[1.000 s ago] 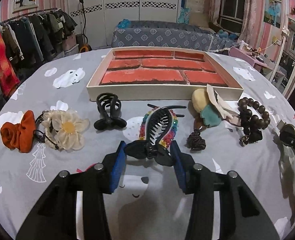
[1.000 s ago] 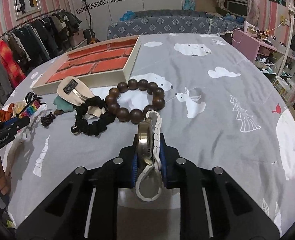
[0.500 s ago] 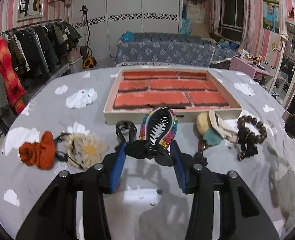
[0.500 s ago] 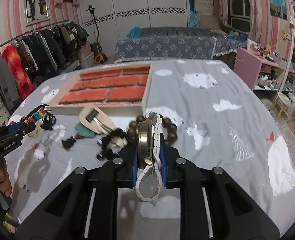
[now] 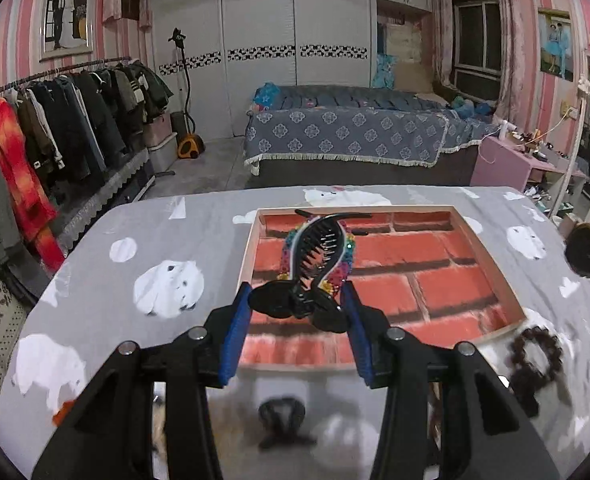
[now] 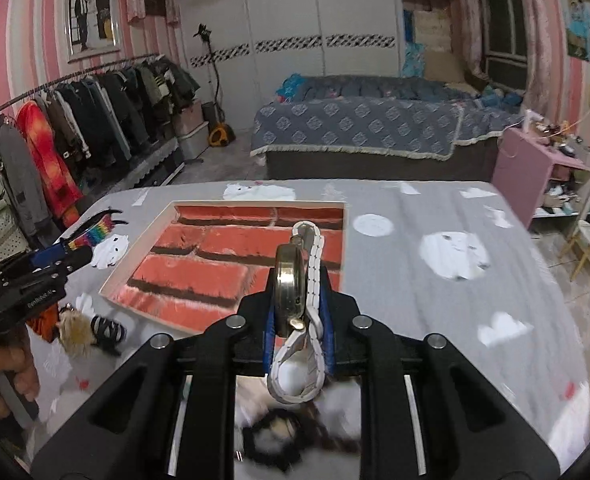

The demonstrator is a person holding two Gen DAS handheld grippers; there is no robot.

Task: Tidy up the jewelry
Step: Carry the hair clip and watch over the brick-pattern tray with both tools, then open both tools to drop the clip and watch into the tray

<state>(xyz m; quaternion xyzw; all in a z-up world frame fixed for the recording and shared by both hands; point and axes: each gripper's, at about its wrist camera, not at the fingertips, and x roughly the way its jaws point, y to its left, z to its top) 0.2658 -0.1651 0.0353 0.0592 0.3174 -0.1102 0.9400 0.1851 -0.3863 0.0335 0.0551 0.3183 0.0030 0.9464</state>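
Note:
My left gripper (image 5: 297,308) is shut on a black hair claw with rainbow beads (image 5: 319,256), gripping its two black wings. It holds the claw in the air over the near part of the brick-patterned tray (image 5: 435,280). My right gripper (image 6: 297,312) is shut on a brass watch with a white strap (image 6: 291,280), held edge-on above the table beside the tray's (image 6: 199,268) near right corner. In the right wrist view the rainbow claw (image 6: 95,232) shows at the left, held off the tray's left side.
A dark bead bracelet (image 5: 535,356) lies by the tray's near right corner and a black claw clip (image 5: 281,412) lies blurred under my left gripper. A cream flower scrunchie (image 6: 75,328) and an orange scrunchie (image 6: 43,324) lie left of the tray. A hand (image 6: 3,376) grips the left handle.
Both grippers have risen off the table and moved forward to the tray, each keeping its item. The other accessories have dropped to the bottom of both views.

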